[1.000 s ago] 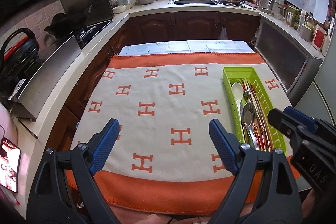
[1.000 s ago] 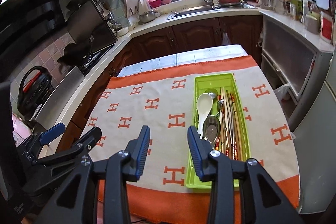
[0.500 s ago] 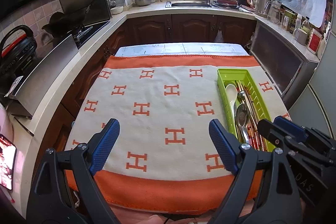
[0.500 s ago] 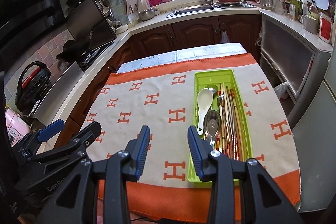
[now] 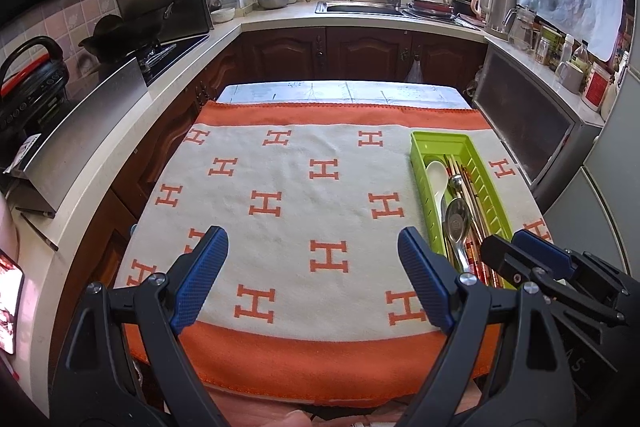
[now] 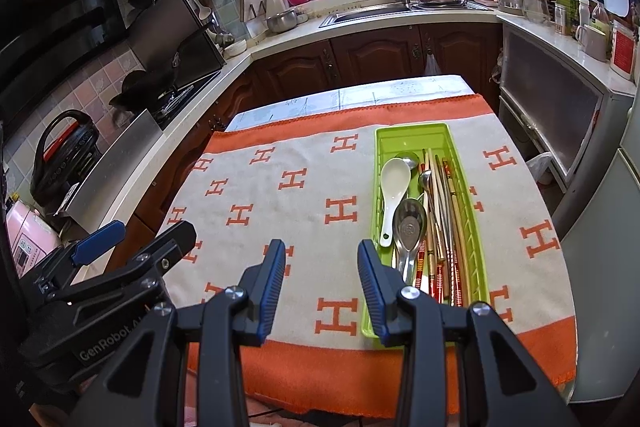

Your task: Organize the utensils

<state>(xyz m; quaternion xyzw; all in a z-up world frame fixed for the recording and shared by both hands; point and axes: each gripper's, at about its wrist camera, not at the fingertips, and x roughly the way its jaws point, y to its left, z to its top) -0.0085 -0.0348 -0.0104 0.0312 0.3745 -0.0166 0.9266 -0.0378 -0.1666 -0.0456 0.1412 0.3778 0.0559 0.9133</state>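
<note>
A green utensil tray (image 6: 478, 259) lies on the right side of the cloth-covered table; it also shows in the left wrist view (image 5: 490, 187). In it lie a white ceramic spoon (image 6: 392, 187), a metal spoon (image 6: 408, 227), a smaller metal spoon (image 6: 426, 181) and several chopsticks (image 6: 448, 227). My left gripper (image 5: 312, 275) is open and empty above the table's near edge, left of the tray. My right gripper (image 6: 320, 279) is open and empty, just left of the tray's near end.
The table carries an orange and cream cloth (image 5: 288, 207) with H marks. Kitchen counters run around it: a stove with a pan (image 5: 132, 39) at the left, a sink (image 5: 360, 7) at the back, jars and a kettle (image 5: 500, 7) at the right.
Both grippers have drawn back and risen a little, so more of the table's near edge shows. Both stay open and empty. The tray and utensils have not moved.
</note>
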